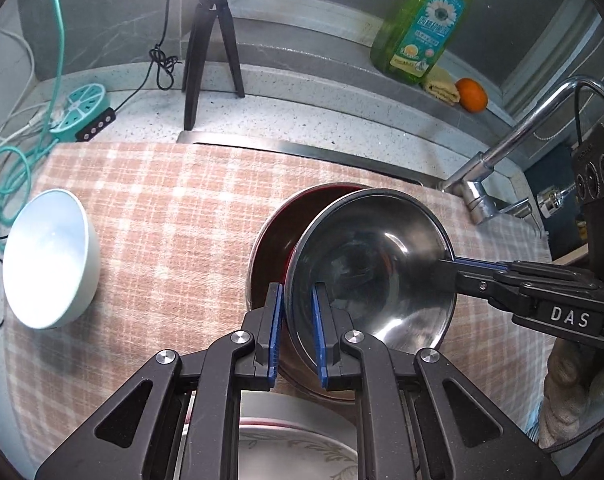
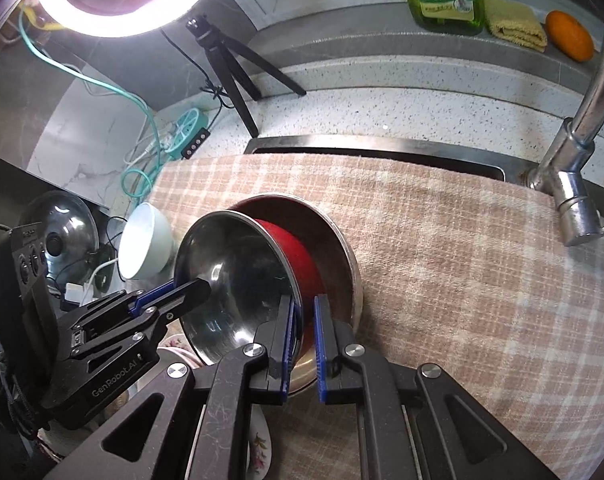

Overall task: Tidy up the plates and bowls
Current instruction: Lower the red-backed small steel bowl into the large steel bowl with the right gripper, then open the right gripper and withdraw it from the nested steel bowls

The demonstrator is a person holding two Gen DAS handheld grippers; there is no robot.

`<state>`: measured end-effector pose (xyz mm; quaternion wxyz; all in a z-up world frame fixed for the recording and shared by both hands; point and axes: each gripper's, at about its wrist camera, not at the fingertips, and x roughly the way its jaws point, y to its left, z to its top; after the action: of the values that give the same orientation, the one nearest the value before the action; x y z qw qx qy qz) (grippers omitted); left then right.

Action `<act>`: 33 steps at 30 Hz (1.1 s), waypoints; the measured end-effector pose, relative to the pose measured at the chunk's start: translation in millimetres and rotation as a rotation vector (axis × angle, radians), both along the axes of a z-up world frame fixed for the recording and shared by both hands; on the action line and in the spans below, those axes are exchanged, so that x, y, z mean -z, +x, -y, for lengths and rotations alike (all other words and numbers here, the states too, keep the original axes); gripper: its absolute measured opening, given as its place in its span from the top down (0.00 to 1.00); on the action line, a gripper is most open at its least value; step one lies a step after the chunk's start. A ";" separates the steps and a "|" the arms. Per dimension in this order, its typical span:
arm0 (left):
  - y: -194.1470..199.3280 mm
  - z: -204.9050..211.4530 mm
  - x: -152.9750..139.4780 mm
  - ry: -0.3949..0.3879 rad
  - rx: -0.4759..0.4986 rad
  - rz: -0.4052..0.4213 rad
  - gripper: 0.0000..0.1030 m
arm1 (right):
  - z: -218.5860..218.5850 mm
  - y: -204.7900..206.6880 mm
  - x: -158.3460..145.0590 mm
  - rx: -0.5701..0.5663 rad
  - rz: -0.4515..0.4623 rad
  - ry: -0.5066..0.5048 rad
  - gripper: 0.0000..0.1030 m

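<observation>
Over checked cloth [image 1: 142, 200], my left tongs [image 1: 296, 332] and right tongs [image 2: 304, 340] are both clamping the steel bowl [image 1: 374, 264] rim.

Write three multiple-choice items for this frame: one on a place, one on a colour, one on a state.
1. Where does the white bowl stand?
A. on the checked cloth
B. in the sink
C. on the window ledge

2. What colour is the outside of the steel bowl held by both grippers?
A. blue
B. red
C. green

3. How is that bowl held?
A. level
B. upside down
C. tilted

Answers: 1 A, it sits on the cloth's left edge. 2 B, the right wrist view shows a red wall. 3 C, its rim slants above the pan, pinched by the left gripper and right gripper.
</observation>
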<state>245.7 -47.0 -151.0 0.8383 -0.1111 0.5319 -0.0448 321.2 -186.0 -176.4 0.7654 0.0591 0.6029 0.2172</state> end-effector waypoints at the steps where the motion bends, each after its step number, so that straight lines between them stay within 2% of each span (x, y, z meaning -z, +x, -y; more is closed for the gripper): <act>1: 1.0 -0.2 1.0 0.002 0.002 -0.001 0.88 | 0.1 1.1 2.0 0.000 -0.004 -0.003 0.91; 16: 8.9 4.0 11.1 0.050 0.015 -0.019 0.88 | -10.6 8.5 12.1 -0.036 0.003 -0.084 0.91; 26: 12.0 5.6 12.2 0.052 0.017 -0.024 0.88 | -20.1 11.6 8.6 -0.062 0.039 -0.146 0.89; 33: 11.9 5.2 12.4 0.048 0.018 -0.022 0.87 | -20.1 12.1 7.8 -0.062 0.047 -0.154 0.89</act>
<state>257.6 -52.2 -163.4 0.8343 -0.0866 0.5431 -0.0384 333.3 -165.9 -184.2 0.7746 -0.0238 0.6010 0.1954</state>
